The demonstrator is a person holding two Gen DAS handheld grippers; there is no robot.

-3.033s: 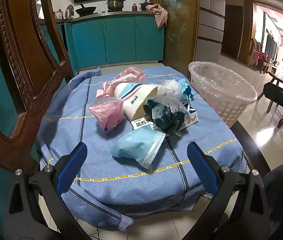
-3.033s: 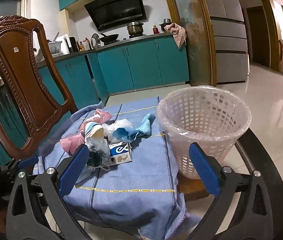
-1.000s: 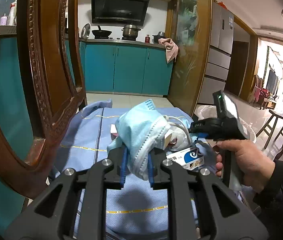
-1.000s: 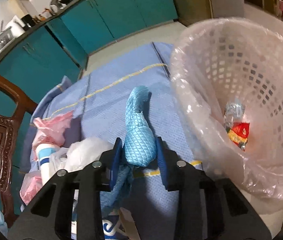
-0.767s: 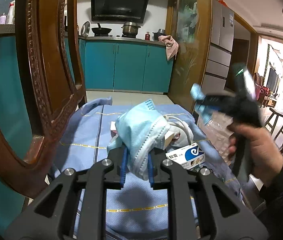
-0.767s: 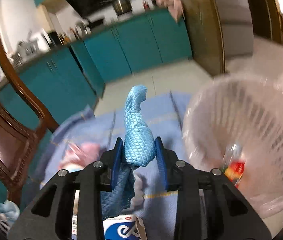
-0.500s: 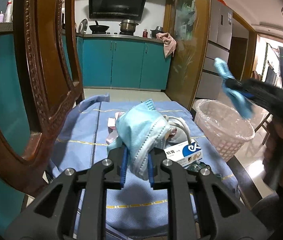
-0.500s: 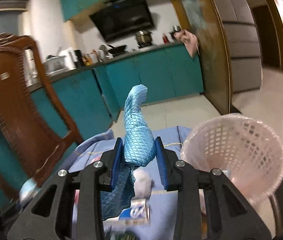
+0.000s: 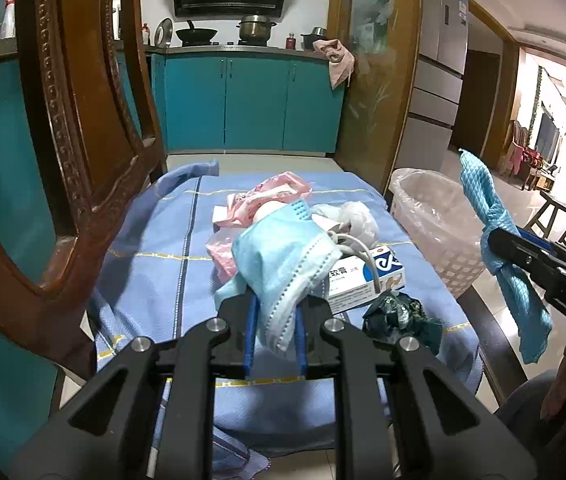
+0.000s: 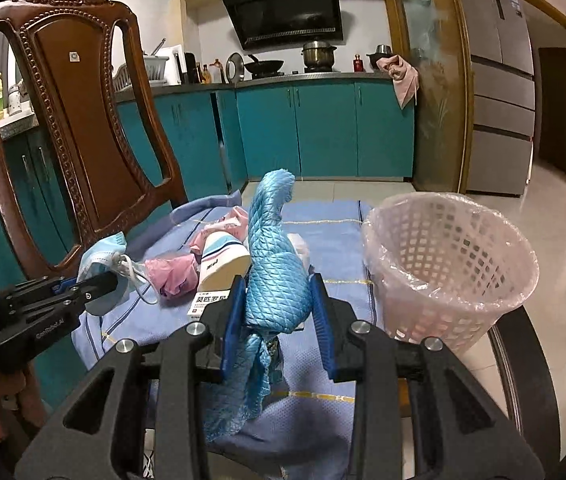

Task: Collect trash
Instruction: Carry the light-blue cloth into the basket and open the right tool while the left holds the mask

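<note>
— Two loads are held: where's the white lattice basket with its clear plastic liner [image 10: 449, 268]?

— Beside the blue cloth-covered table [image 9: 155, 248]. The right gripper [image 10: 277, 306] clamps a blue quilted rag [image 10: 273, 256]; the left gripper [image 9: 275, 320] pinches a pale blue face mask [image 9: 283, 256].

— Risk?

— Trailing rag tails might snag the rim and fall outside.

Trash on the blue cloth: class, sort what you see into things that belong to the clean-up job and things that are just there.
Part of the job:
- face mask, in the left gripper
- blue rag, in the right gripper
- pink bag
- medicine box
- dark wrapper
- basket

Just there:
- chair
- pot
- fridge
</note>
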